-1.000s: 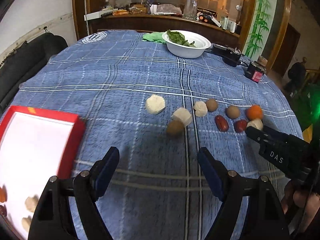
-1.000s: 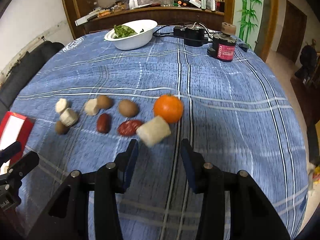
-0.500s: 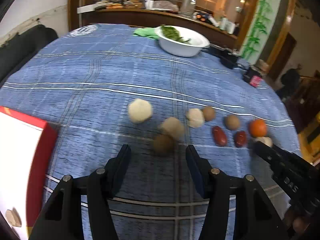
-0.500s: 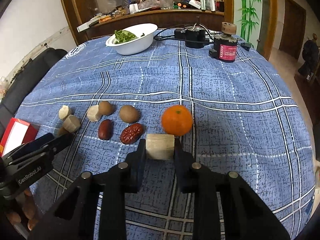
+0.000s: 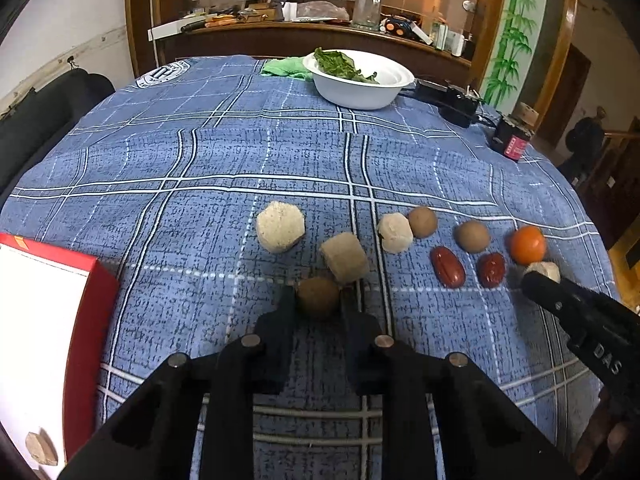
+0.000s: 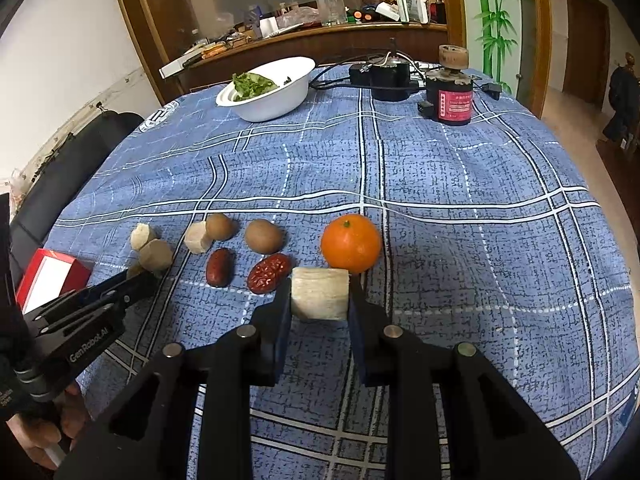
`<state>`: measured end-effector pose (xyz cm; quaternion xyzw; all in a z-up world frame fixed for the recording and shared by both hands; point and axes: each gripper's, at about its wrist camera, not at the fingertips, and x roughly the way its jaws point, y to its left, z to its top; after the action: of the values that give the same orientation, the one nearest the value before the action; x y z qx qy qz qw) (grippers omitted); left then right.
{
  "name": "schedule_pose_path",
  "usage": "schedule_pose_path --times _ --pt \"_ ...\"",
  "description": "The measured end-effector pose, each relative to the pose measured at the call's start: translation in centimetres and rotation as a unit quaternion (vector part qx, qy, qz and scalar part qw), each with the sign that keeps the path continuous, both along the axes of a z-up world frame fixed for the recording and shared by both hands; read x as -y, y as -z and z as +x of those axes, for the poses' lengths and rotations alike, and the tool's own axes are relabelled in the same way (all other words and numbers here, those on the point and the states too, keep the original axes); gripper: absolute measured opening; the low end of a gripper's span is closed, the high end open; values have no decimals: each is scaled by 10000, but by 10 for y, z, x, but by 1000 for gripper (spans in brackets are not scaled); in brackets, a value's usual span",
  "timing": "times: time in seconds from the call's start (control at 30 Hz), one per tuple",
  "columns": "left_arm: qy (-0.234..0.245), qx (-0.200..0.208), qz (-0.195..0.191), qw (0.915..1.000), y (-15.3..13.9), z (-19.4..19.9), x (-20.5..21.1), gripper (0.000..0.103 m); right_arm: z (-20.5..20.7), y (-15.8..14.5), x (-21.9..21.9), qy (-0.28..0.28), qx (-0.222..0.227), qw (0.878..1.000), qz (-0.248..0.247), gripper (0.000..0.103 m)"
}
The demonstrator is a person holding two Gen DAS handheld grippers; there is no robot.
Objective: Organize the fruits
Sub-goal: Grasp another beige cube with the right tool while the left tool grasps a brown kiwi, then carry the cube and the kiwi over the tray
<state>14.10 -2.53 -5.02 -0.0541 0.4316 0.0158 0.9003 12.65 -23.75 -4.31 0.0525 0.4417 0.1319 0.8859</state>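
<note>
Fingers of the right gripper (image 6: 320, 298) pinch a pale chunk (image 6: 320, 293) beside the orange (image 6: 351, 242); the left gripper (image 5: 318, 308) clamps a brown fruit (image 5: 318, 297) (mid-table, near the red tray (image 5: 86, 308)).

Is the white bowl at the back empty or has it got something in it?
Not empty: the white bowl holds green leaves lying against one side, with the rest of its inside bare white.
</note>
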Motion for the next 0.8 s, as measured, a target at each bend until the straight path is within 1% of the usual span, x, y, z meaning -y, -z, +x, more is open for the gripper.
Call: schedule_pose_path --times 0.13,0.3,0.43,0.63,0.8 --pt "79 -21 -154 9998 -6 -18 -5 20 0 0 0 21 -8 10000 -36 27" --pt "212 68 -210 9995 -17 -47 -8 20 -9 -6 -7 -20 0 9999 -125 27" --pt "324 98 -244 9991 -22 -71 -11 20 -29 -14 -14 -105 35 9998 -173 27" --pt "419 232 -357 9982 -31 -105 -22 20 -71 -28 -15 -50 133 9997 -192 28" --pt "422 282 -283 9983 -36 -126 -28 20 -107 -39 -22 -60 228 9996 -159 28"
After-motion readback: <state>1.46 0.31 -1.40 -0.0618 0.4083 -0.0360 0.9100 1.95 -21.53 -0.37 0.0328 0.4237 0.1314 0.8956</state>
